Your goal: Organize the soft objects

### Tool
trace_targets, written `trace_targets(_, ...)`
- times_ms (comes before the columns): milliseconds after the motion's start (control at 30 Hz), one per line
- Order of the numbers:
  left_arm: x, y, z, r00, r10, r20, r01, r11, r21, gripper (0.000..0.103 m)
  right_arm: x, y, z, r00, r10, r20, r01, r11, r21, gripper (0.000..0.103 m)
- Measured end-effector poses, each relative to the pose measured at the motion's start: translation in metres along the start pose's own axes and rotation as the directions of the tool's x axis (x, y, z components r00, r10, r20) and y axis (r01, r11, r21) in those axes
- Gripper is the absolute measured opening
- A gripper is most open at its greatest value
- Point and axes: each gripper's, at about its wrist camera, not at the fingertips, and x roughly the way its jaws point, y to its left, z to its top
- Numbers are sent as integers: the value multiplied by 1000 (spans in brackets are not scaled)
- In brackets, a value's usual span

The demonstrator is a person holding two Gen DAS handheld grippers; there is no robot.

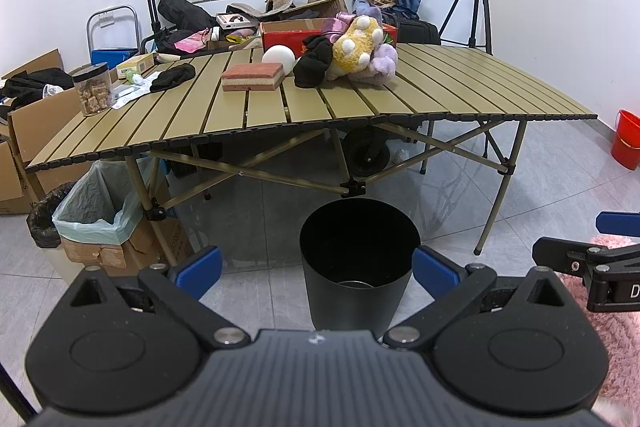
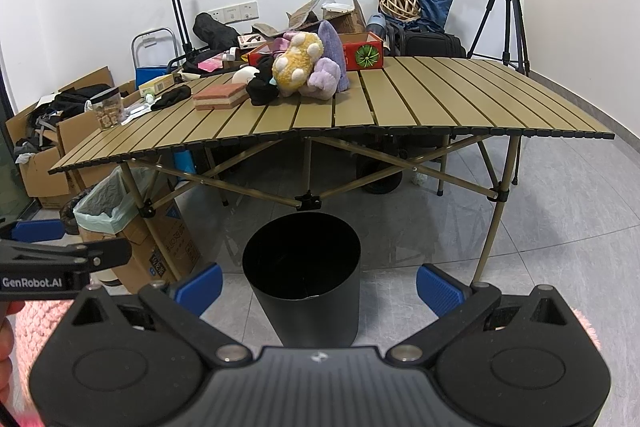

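Both tools are spread wide and hold nothing: the left gripper [image 1: 316, 273] and the right gripper [image 2: 318, 285] each frame the black bin [image 1: 358, 263] standing on the floor just ahead and below. Farther ahead and higher, on the slatted table [image 1: 440, 87], the soft toys [image 1: 360, 49] and black cloth [image 1: 316, 63] lie heaped slightly right of the left tool, slightly left of the right one, about equally near both.

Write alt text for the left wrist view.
The open left gripper hangs above a black bin on the floor, facing a slatted folding table holding a yellow plush toy, black socks and a sponge block.
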Motion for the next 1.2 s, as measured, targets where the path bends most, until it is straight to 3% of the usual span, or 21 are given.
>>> trace_targets(1200,-2,2,5,1000,1,3,-1,1000,3,103,-1,1,0,1000,1,3,-1,1000,-1,103)
